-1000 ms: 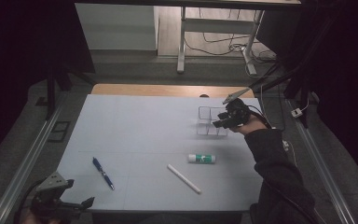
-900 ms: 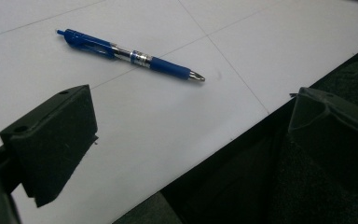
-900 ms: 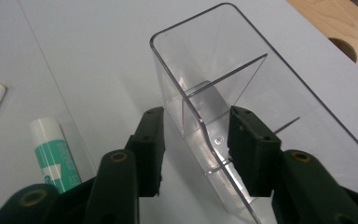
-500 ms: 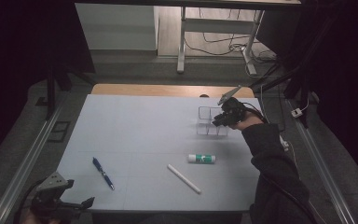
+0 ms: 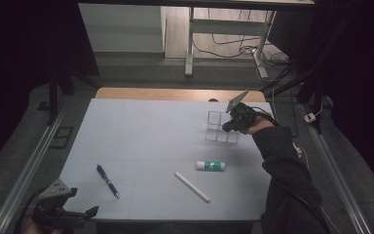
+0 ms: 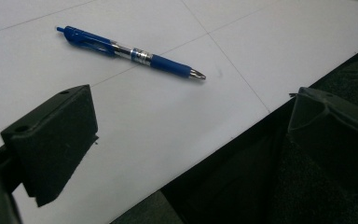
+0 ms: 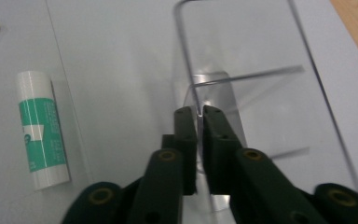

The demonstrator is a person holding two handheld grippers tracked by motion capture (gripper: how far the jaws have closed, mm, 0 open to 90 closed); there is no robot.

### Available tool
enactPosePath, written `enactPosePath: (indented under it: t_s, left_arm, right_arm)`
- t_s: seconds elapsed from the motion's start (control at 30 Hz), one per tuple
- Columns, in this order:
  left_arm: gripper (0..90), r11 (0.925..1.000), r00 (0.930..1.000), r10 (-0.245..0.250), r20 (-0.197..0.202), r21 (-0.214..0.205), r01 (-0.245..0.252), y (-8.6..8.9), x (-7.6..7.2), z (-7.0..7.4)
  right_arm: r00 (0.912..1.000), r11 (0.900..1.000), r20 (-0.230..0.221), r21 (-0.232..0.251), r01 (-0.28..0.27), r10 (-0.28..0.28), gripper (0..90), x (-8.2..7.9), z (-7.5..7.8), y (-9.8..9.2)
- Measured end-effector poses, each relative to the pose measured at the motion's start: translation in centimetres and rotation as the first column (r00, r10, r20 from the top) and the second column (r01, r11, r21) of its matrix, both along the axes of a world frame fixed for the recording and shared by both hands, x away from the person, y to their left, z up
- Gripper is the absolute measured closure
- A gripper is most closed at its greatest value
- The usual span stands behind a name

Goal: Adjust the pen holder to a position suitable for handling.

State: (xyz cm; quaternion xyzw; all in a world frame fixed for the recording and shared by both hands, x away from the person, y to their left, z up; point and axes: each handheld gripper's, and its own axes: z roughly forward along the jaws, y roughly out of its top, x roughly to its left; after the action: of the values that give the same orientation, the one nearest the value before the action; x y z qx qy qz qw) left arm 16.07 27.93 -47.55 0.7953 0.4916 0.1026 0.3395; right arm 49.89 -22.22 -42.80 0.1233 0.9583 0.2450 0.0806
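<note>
I count one clear plastic organizer (image 5: 220,127), one glue stick (image 5: 210,165), one white marker (image 5: 192,186) and one blue pen (image 5: 107,180) on the white table (image 5: 141,136). The organizer sits toward two o'clock on the table from where I work; the glue stick lies at about six o'clock from it, the white marker further toward seven o'clock, the pen well apart near the eight o'clock corner.

My right gripper (image 7: 198,112) has just been closing, and its jaws now pinch the thin clear wall of the organizer (image 7: 242,70) between the pads. The wall runs on from the tips toward twelve o'clock in the right gripper view, with the glue stick (image 7: 42,130) lying at nine o'clock from them.

My left gripper (image 5: 61,209) hangs at the table's near edge, jaws spread wide and holding nothing. In the left gripper view the pen (image 6: 130,51) lies at twelve o'clock, well apart from the fingers (image 6: 51,135).
</note>
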Motion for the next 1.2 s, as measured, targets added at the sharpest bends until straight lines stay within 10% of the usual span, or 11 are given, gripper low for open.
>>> enactPosePath:
  t_s: [0.7, 1.2]
  left_arm:
    - [1.8, 1.0, 1.0, 0.0, -0.001, -0.002, 0.0, 0.0, 0.0, 0.0]
    - [1.9, 0.9999, 1.0, -0.002, 0.002, -0.015, 0.002, 0.2, 0.0, 0.0]
  right_arm:
    - [0.9964, 0.996, 0.008, 0.027, -0.085, 0.085, 89.0, -1.6, 2.0, 3.0]
    - [0.9628, 0.9622, 0.002, 0.034, -0.27, 0.27, 89.0, -3.2, 2.4, 10.4]
